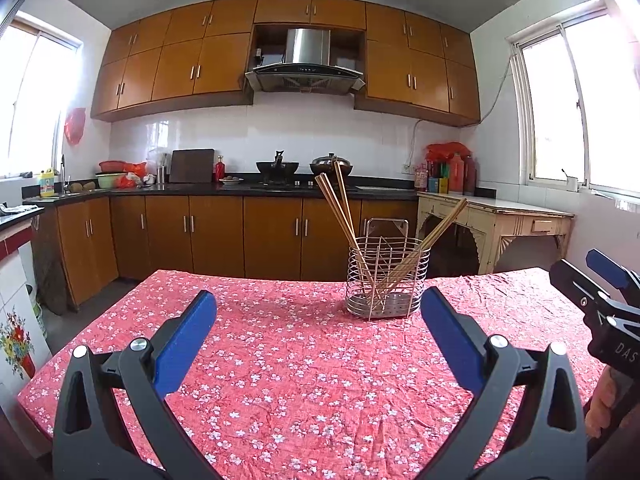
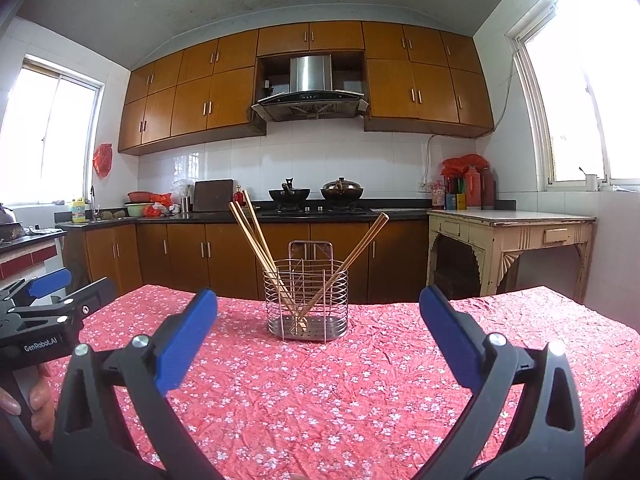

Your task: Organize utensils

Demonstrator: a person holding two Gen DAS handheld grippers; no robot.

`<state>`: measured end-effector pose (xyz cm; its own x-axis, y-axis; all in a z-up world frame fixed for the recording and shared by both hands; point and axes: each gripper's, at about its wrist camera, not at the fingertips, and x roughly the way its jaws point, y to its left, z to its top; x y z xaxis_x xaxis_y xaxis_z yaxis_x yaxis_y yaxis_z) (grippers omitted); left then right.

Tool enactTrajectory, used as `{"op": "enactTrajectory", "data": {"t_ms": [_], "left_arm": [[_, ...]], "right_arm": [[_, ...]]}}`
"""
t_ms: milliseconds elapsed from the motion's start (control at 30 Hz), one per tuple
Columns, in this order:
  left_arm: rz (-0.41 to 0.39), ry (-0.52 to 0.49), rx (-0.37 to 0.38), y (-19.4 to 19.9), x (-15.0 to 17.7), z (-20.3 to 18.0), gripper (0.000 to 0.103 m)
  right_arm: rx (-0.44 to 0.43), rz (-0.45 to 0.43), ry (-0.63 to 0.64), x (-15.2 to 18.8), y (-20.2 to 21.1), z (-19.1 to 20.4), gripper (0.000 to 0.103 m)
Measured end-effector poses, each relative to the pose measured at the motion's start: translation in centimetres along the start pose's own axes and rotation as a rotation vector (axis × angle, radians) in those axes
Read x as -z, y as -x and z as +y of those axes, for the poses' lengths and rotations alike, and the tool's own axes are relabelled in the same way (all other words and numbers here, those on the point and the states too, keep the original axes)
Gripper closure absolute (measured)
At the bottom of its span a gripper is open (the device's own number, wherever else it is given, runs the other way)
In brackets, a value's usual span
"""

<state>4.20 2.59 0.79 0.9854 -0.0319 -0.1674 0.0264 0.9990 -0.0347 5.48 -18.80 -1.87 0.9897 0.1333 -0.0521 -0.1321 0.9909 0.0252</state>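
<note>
A wire metal utensil holder (image 1: 387,278) stands on the table with the red flowered cloth (image 1: 280,360). Several wooden chopsticks (image 1: 340,204) lean inside it. My left gripper (image 1: 320,304) is open and empty, held above the cloth, near side of the holder and to its left. In the right wrist view the holder (image 2: 307,300) with its chopsticks (image 2: 250,232) stands straight ahead. My right gripper (image 2: 318,302) is open and empty, short of the holder. Each gripper shows at the edge of the other's view: the right one (image 1: 600,304), the left one (image 2: 40,308).
The table's far edge (image 2: 400,300) lies just behind the holder. Beyond it are brown kitchen cabinets (image 2: 240,256), a stove with two pans (image 2: 316,196) and a cream side table (image 2: 508,236) at right. A window (image 1: 576,108) lights the right wall.
</note>
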Motion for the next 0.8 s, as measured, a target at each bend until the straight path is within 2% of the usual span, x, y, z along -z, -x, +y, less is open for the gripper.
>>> {"op": "enactTrajectory", "data": {"t_ms": [800], "left_arm": [[-0.001, -0.006, 0.001, 0.08, -0.15, -0.19, 0.002]], "right_arm": [[0.001, 0.007, -0.007, 0.12, -0.1, 0.04, 0.004]]}}
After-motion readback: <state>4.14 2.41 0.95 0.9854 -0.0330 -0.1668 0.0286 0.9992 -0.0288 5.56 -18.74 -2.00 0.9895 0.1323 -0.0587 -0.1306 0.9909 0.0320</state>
